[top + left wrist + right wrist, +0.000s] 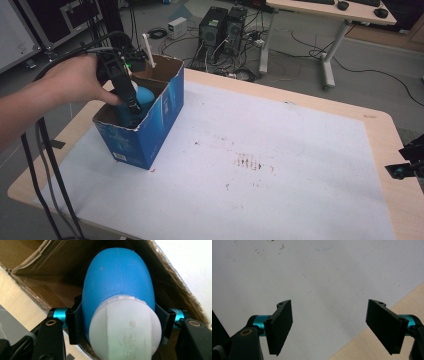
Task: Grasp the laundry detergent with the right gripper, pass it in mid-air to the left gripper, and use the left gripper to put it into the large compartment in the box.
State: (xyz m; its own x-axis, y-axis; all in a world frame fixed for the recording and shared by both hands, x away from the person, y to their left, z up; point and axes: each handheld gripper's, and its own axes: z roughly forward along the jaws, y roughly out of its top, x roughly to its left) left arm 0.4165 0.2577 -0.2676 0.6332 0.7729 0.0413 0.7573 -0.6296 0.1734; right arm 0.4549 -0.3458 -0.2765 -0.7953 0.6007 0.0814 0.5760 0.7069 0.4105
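A blue bottle (117,277) with a white cap (125,327) sits between the jaws of my left gripper (120,322), which is shut on it just above the cap. In the high view the left gripper (131,107) reaches down into an open blue cardboard box (150,132) at the table's left, with the blue bottle (145,95) inside the box. My right gripper (329,325) stands open with nothing between its jaws, over the white mat (312,270). It shows at the table's right edge (404,171).
A white stick (148,50) pokes up from the box's far corner. The brown inner box wall (50,287) closes in around the bottle. The wooden table (390,130) carries a stained white mat (280,150). Computers and cables lie on the floor behind.
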